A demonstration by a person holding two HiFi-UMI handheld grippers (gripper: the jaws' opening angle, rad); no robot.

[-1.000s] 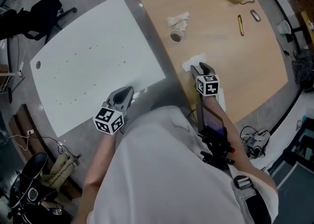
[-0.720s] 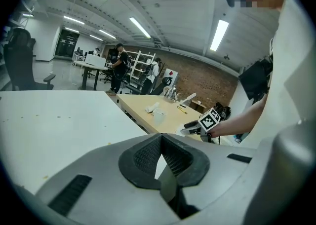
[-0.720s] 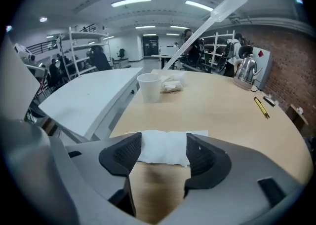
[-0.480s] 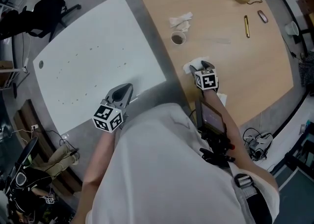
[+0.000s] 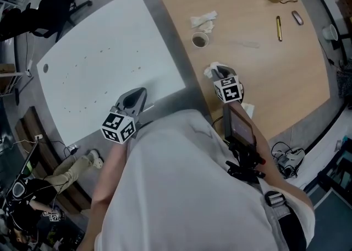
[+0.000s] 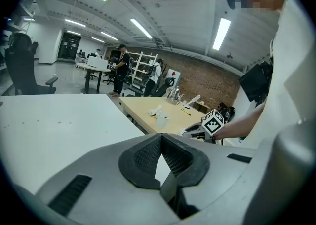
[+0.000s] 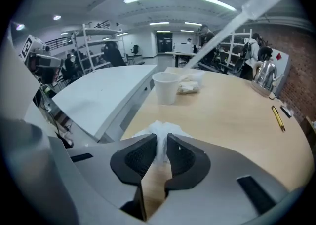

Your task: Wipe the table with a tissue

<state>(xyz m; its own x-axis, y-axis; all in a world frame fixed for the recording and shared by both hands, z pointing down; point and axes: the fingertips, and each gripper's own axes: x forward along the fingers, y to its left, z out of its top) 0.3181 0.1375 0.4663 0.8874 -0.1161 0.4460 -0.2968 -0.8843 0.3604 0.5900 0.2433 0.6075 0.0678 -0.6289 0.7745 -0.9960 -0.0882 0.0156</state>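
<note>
While clamping the tissue [image 7: 159, 131] at the wooden table's [image 5: 286, 74] near edge, press the right gripper [image 5: 219, 70] low and sweep in overlapping strokes, steering clear of the cup [image 5: 199, 39]; leave the left gripper [image 5: 137, 96], closed and empty, aside.

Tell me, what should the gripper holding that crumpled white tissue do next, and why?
Probably sweep the right gripper forward across the light wooden table, keeping the crumpled white tissue pressed down. Its jaws are clamped on the tissue, which seems to rest on the wood near the table's near edge, so most of the surface ahead is not yet covered.
</note>
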